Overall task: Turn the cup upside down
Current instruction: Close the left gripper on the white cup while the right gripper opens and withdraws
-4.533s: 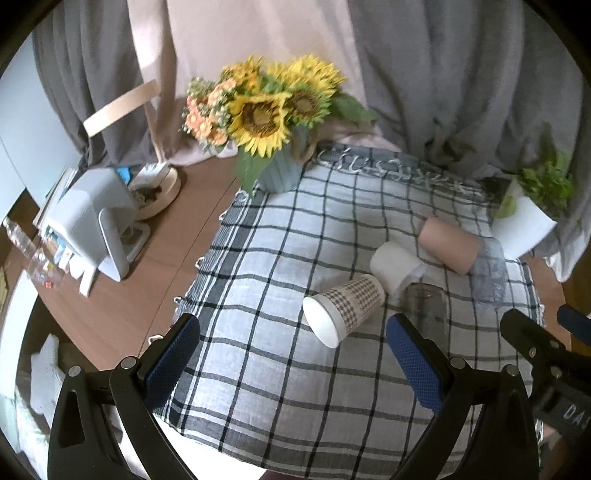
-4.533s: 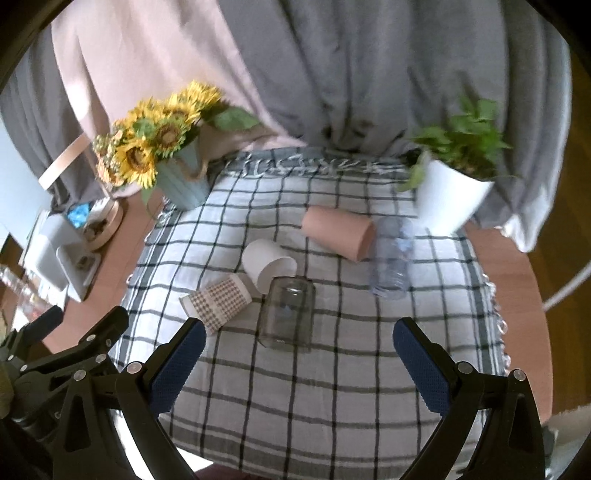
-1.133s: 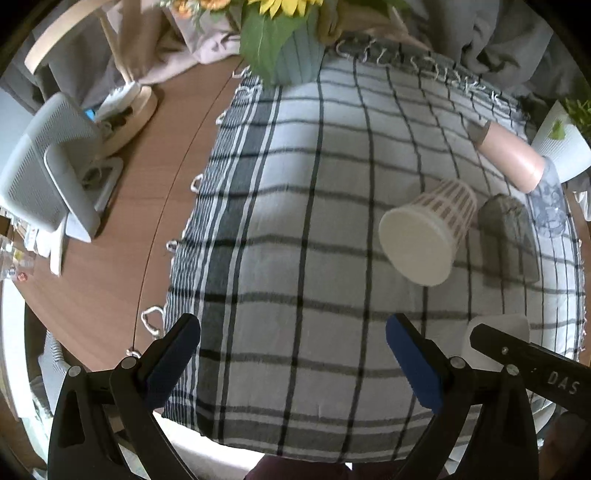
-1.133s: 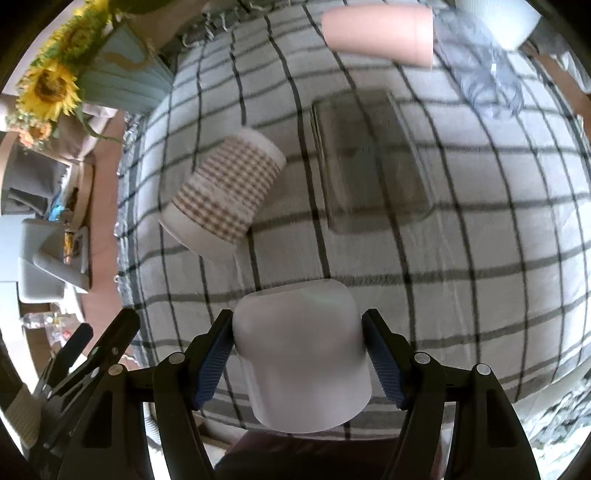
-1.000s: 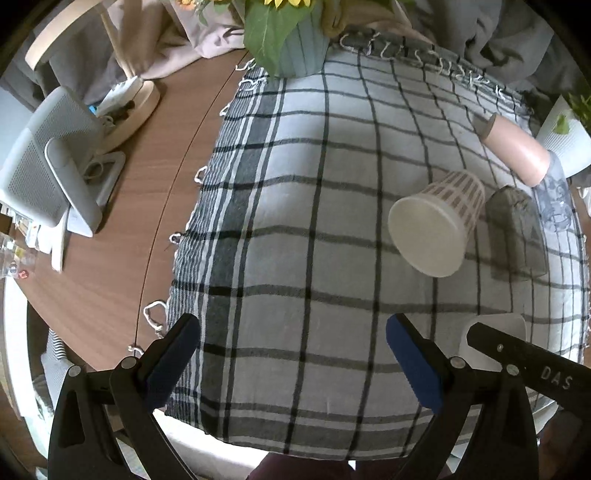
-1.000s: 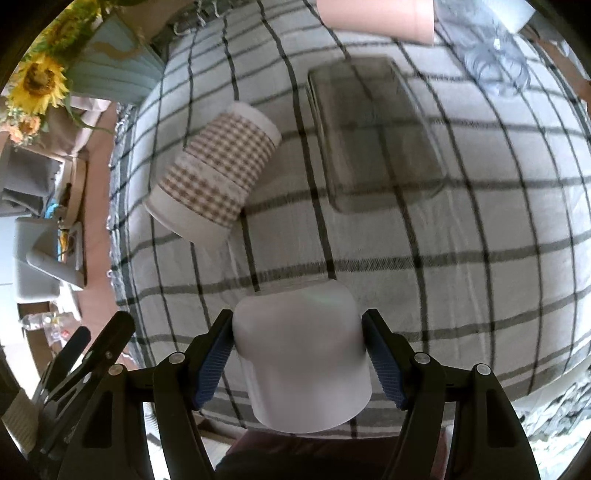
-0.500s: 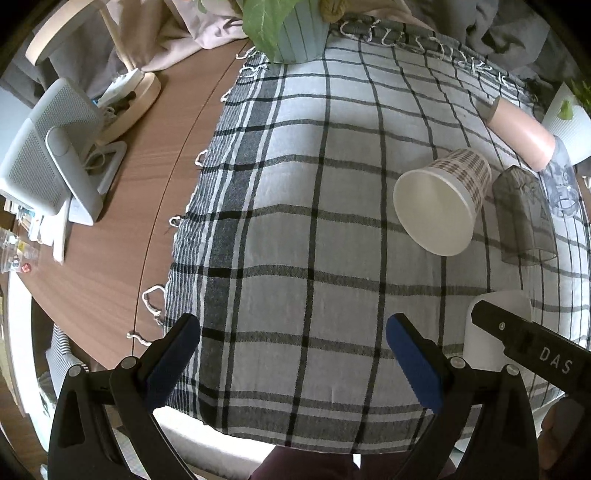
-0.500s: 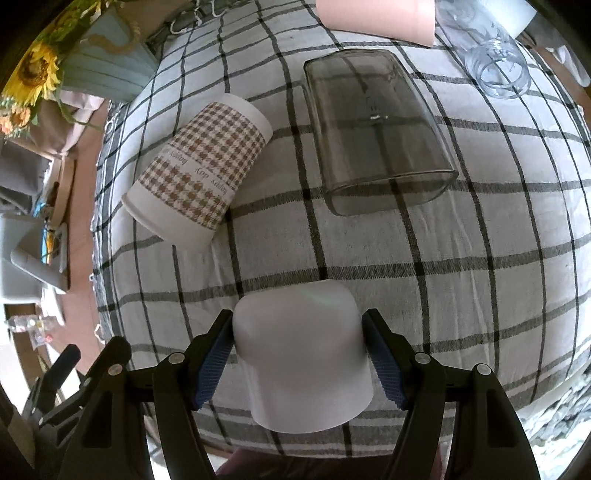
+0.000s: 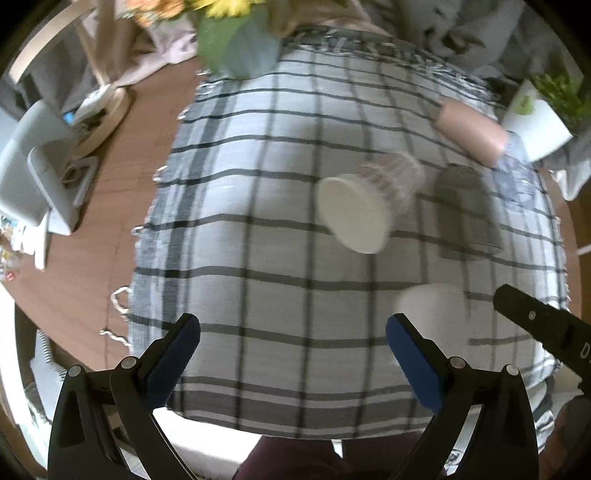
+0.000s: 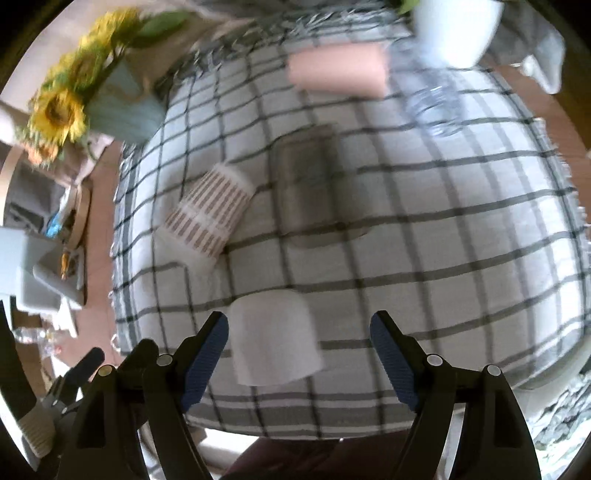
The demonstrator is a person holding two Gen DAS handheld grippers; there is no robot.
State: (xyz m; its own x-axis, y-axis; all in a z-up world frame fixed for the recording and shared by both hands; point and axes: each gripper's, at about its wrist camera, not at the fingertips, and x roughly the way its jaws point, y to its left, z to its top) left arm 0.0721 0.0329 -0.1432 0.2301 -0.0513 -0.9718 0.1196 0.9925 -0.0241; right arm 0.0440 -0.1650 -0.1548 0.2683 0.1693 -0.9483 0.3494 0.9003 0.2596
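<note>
Nearest in the right wrist view: right gripper [image 10: 299, 341], blue-padded fingers spread apart, holding nothing. Just beyond, between the fingers but closer to the left one, the white cup [image 10: 275, 338] stands mouth-down on the checked cloth [image 10: 461, 236], near its front edge; no pad touches it. Both views are motion-blurred.

Left gripper [image 9: 293, 349] also spread wide w/ nothing between the pads; it hangs over the cloth's front-left part. In that view the white cup [image 9: 434, 310] shows as a pale blur just right of the right-hand pad.

Mid-cloth: a brown-patterned paper cup [image 10: 207, 218] lies on its side, mouth toward the front-left. Beside it, a smoky glass tumbler [image 10: 314, 184], also on its side.

Farther back: a pink cup [image 10: 338, 74] on its side, next to a clear plastic bottle [image 10: 432, 99]. At the back-left corner, sunflowers in a pale blue vase [image 10: 122, 107]; at back right, a white plant pot [image 10: 458, 22].
</note>
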